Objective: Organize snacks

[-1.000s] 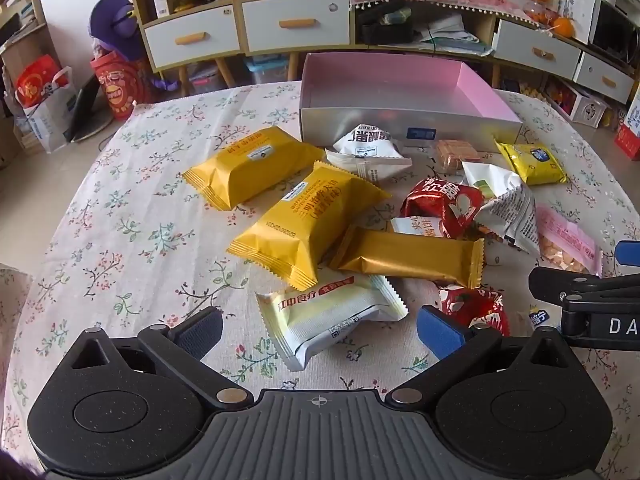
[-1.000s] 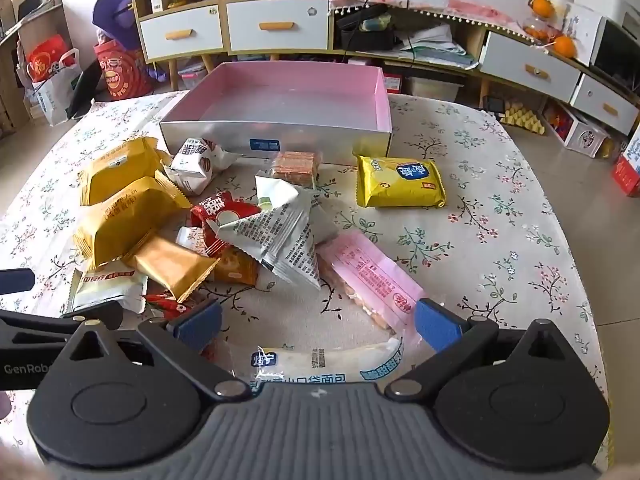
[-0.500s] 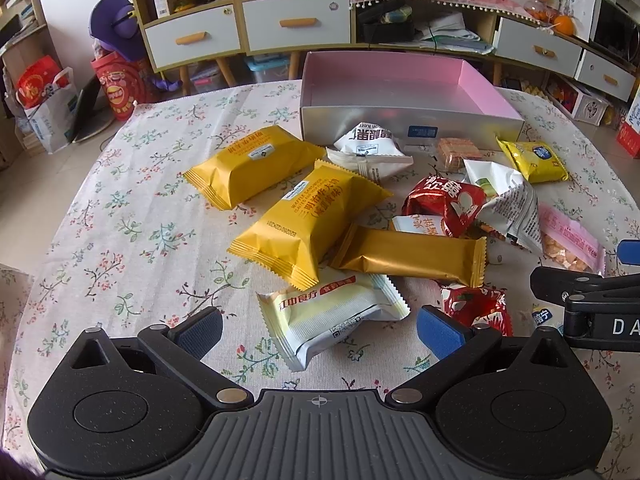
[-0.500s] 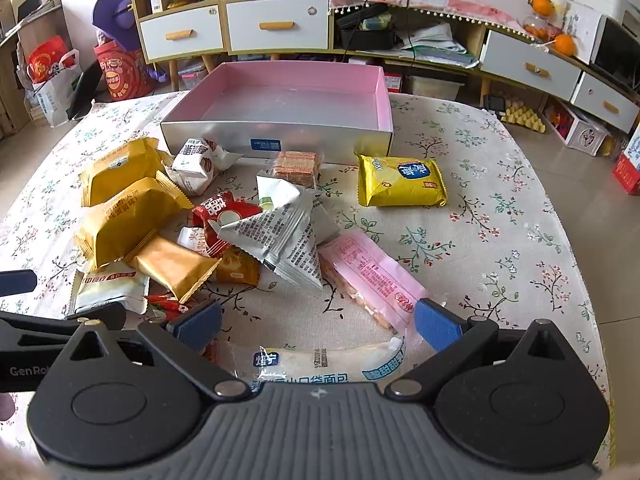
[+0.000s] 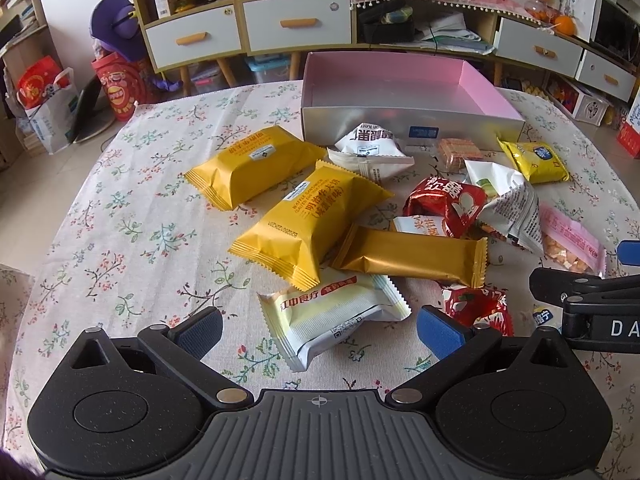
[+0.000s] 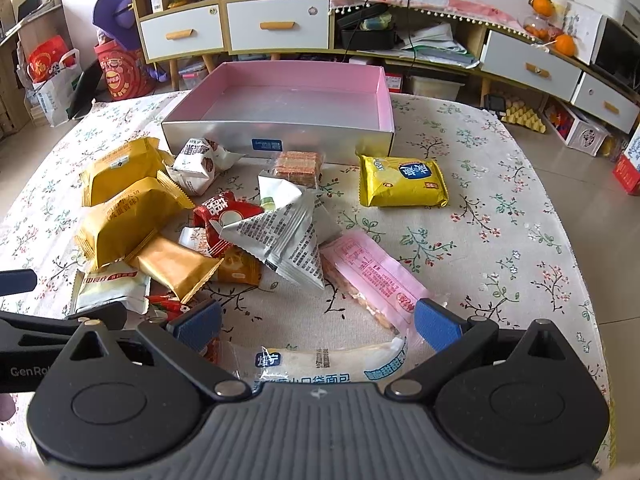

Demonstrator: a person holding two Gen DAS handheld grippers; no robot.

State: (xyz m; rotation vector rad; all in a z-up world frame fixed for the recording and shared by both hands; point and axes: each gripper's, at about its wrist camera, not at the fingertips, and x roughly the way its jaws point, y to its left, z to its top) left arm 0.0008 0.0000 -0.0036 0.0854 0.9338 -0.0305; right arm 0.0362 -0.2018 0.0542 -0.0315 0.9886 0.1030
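Note:
A pile of snack packets lies on the flowered tablecloth in front of an empty pink-lined silver box [image 5: 404, 92], also in the right wrist view [image 6: 280, 136]. My left gripper [image 5: 320, 328] is open and empty, just short of a pale yellow-white packet [image 5: 332, 312]; two yellow packs [image 5: 308, 224] and a gold bar [image 5: 412, 256] lie beyond. My right gripper [image 6: 316, 326] is open and empty over a long white bread packet [image 6: 320, 364], with a pink packet [image 6: 372, 276] and a silver pyramid bag [image 6: 288, 236] just ahead.
A yellow packet [image 6: 400, 182] lies alone to the right of the pile. The table edge curves away right and left, with floor beyond. Shelves and drawers [image 6: 276, 24] stand behind the table. The right gripper's arm shows in the left wrist view [image 5: 584, 300].
Both grippers have eased very slightly forward and stay open. No snack has moved.

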